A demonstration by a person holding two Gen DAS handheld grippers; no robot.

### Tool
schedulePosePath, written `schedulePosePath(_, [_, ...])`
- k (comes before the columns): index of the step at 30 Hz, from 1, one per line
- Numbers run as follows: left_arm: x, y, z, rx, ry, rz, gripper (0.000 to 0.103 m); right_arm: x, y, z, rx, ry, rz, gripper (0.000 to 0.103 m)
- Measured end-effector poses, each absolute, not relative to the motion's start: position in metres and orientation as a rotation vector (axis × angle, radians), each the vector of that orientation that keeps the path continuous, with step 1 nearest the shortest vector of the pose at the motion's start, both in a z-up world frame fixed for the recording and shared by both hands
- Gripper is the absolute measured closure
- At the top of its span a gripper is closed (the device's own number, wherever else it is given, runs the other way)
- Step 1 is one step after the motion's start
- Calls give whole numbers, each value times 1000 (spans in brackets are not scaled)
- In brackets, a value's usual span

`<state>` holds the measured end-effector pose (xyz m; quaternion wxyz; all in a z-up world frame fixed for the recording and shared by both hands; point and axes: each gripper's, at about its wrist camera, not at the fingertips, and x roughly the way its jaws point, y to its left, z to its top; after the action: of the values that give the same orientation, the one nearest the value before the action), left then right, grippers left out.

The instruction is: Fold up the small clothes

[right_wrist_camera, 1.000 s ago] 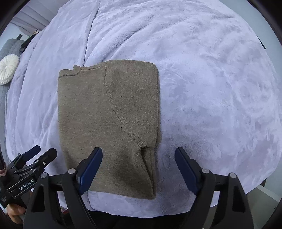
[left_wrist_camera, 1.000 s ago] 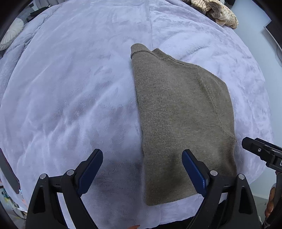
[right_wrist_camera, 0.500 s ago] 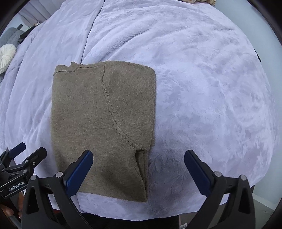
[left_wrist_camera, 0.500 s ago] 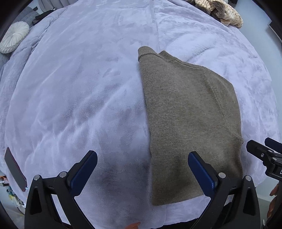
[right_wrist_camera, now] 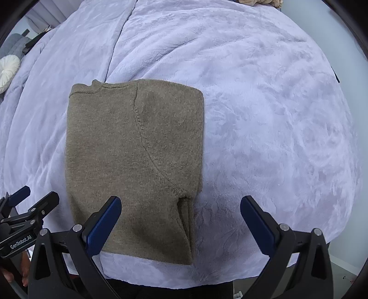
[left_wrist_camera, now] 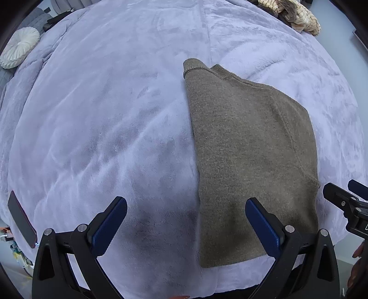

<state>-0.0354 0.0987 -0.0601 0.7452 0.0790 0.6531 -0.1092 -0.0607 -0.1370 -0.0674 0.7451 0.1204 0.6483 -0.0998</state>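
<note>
A small olive-brown knit sweater [left_wrist_camera: 250,156] lies folded lengthwise into a narrow rectangle on a lavender plush blanket [left_wrist_camera: 103,128], collar at the far end. It also shows in the right wrist view [right_wrist_camera: 131,161]. My left gripper [left_wrist_camera: 186,225] is open and empty, hovering above the sweater's near left edge. My right gripper [right_wrist_camera: 180,226] is open and empty above the sweater's near right corner, where a tucked sleeve shows. Each gripper's tip shows in the other's view: the right one [left_wrist_camera: 345,202] and the left one [right_wrist_camera: 27,207].
A beige striped garment pile [left_wrist_camera: 292,13] lies at the far right of the bed. A round white cushion [left_wrist_camera: 19,47] sits at the far left. A dark phone [left_wrist_camera: 21,222] lies on the blanket's near left edge. The bed's front edge is just below the grippers.
Both grippers have pulled back and up from the sweater, so more of the bed shows. Both stayed open. The sweater has not moved.
</note>
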Motion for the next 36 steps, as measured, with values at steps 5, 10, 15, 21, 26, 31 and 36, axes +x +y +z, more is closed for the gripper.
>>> schedulePosePath(5, [-34, 99, -61, 178, 1431, -231, 0, -59, -137, -67, 263, 1420, -219, 0])
schedulePosePath(10, [-32, 100, -62, 178, 1434, -228, 0, -58, -137, -67, 262, 1421, -217, 0])
schedulePosePath(15, [-30, 100, -62, 180, 1441, -231, 0, -57, -137, -67, 260, 1423, -217, 0])
schedulePosePath(21, [-30, 100, -63, 182, 1441, -230, 0, -56, -138, -68, 260, 1423, -217, 0])
schedulePosePath(26, [-29, 100, -63, 181, 1443, -230, 0, -54, -138, -68, 259, 1425, -216, 0])
schedulePosePath(31, [-29, 100, -63, 184, 1443, -230, 0, -54, -138, -68, 259, 1427, -215, 0])
schedulePosePath(36, [-29, 100, -63, 183, 1445, -228, 0, -53, -138, -69, 260, 1429, -214, 0])
